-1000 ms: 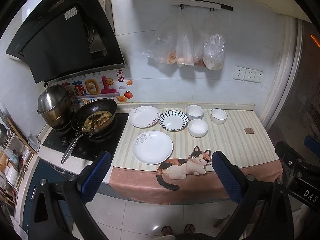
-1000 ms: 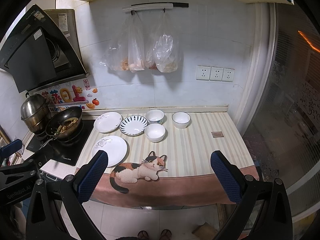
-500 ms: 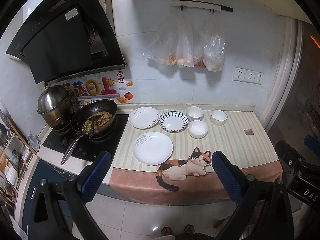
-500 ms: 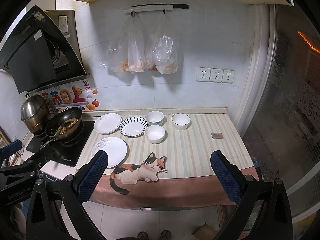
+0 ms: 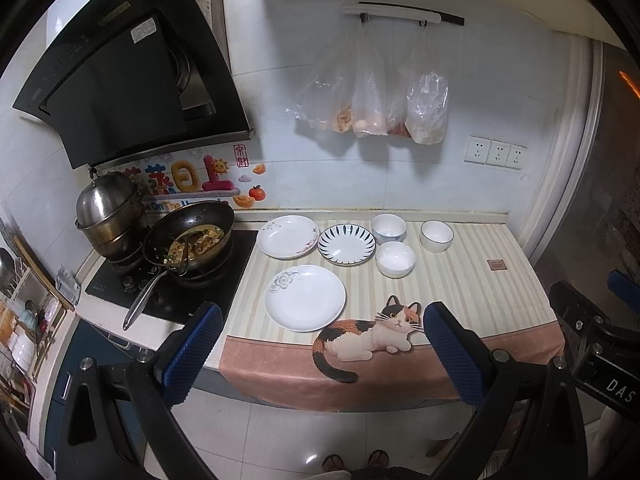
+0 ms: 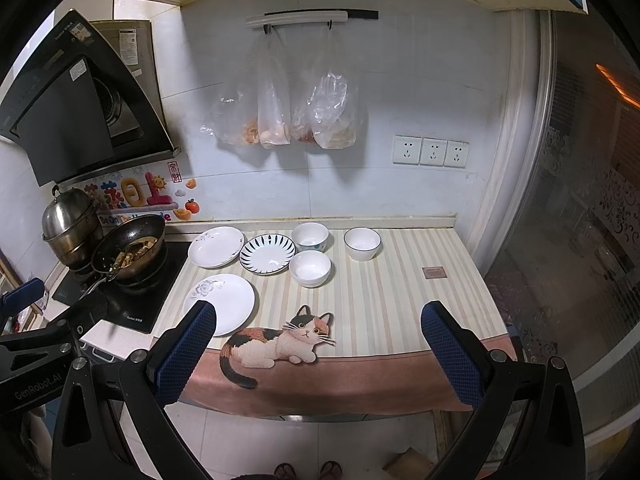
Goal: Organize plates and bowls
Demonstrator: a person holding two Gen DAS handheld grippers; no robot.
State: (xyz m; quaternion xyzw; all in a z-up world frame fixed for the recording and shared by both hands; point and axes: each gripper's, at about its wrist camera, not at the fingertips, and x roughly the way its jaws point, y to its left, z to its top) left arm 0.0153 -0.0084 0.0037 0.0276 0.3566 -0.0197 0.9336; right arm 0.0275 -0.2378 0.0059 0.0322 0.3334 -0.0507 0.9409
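On the striped counter mat [image 5: 460, 284] lie three plates: a white flowered plate [image 5: 305, 298] in front, a second flowered plate [image 5: 287, 237] behind it, and a blue-striped plate [image 5: 346, 245]. Three white bowls stand to their right: a back bowl [image 5: 388, 229], a front bowl [image 5: 395, 259] and a blue-rimmed bowl [image 5: 437, 236]. The right wrist view shows the same plates [image 6: 219, 304] and bowls [image 6: 310, 268]. My left gripper [image 5: 320, 344] and right gripper [image 6: 318, 344] both hang open, in front of the counter edge, holding nothing.
A wok of food [image 5: 192, 240] and a steel pot [image 5: 108, 212] sit on the hob [image 5: 160, 284] at the left, under a black hood [image 5: 120, 80]. Plastic bags [image 5: 376, 96] hang on the wall. A person's sandalled feet [image 5: 354, 462] stand on the tiled floor.
Both grippers have drifted very slightly; the counter sits a little lower in both views. Nothing on the counter has moved.
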